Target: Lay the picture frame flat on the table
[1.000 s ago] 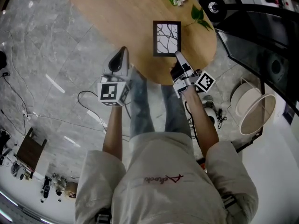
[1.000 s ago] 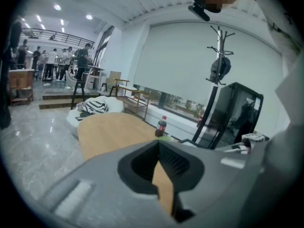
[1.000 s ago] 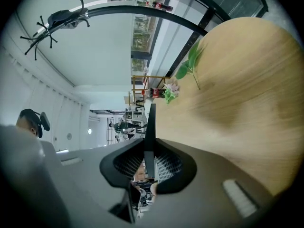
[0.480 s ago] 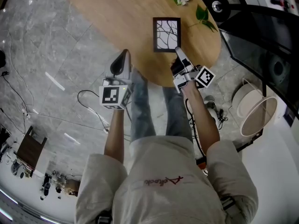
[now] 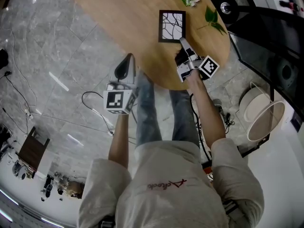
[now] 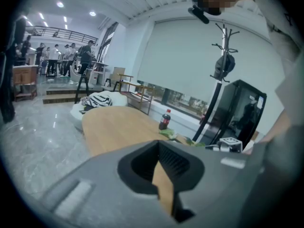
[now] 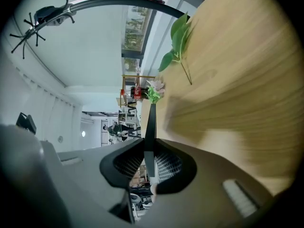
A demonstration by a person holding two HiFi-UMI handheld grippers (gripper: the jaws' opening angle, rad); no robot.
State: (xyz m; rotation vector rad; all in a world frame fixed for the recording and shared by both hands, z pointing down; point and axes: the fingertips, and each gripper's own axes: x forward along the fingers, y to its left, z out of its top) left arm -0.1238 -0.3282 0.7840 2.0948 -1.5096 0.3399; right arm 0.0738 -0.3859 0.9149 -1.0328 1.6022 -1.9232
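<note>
My right tongs [image 7: 148, 163] are pinching the near edge of the black picture frame [image 7: 150, 122], the jaws narrowed onto its thin moulding so that it is showing edge-on between the pads. From overhead the same tongs [image 5: 182, 42] are meeting the frame [image 5: 172, 26] at its near right corner. The branch-pattern picture is facing up, over the near end of the oval wooden table [image 5: 118, 18]. The frame is sitting close to level with the tabletop, though I cannot tell whether its back is touching the wood yet. My left tongs [image 5: 124, 63] are hanging off the table's edge, well apart from the frame. Their jaws [image 6: 164, 175] are drawn almost together with nothing between them. A leafy sprig [image 5: 211, 18] is lying just beyond the frame. I am judging the frame to be light and stiff, its moulding smooth enough to slip. The front may well be glazed, so I am treating it as fragile. I am keeping the hold on the rim rather than the pane, since a one-edge pinch is leaving it free to swing
</note>
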